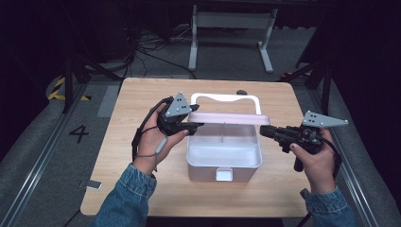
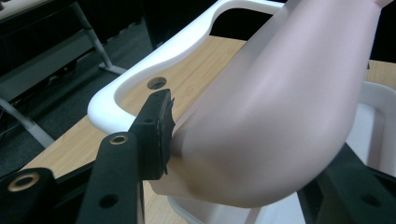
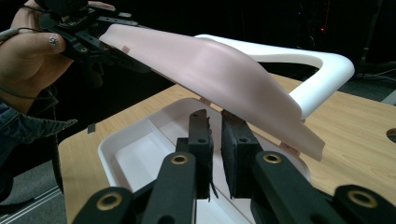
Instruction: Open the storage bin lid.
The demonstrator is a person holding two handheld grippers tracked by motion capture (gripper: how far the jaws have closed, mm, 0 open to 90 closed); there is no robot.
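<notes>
Setting: dark room, grey floor, a wooden tabletop [image 1: 142,189] with a white table frame [image 1: 231,21] standing beyond its far edge.
Left tool [image 1: 196,125]: clamped on the left end of a pale pink lid [image 1: 227,117]; in the left gripper view one black pad [image 2: 159,133] presses flat against the lid's curved edge (the opposite jaw is mostly hidden behind the plastic).
Lid: raised and tilted above the box, its white handle [image 1: 226,98] on the side away from the person.
Right tool [image 1: 263,131]: jaws nearly together with a narrow gap and nothing between them; its tip sits just beside the lid's right end, and I cannot tell whether it touches.
Right tool, own camera: the lid slants overhead just past the two pads [image 3: 238,154], with the left tool [image 3: 100,39] gripping its far corner.
Box [image 1: 201,168]: white, open-topped, directly under and between both tools, a thin divider [image 1: 222,134] across its inside and a white latch [image 1: 224,174] on the side nearest the person.
Hands: left hand [image 1: 156,142] and right hand [image 1: 318,158] each wrap a handle, denim sleeves [image 1: 125,198] behind them.
Floor: a "4" mark [image 1: 79,134] out past the left tool.
</notes>
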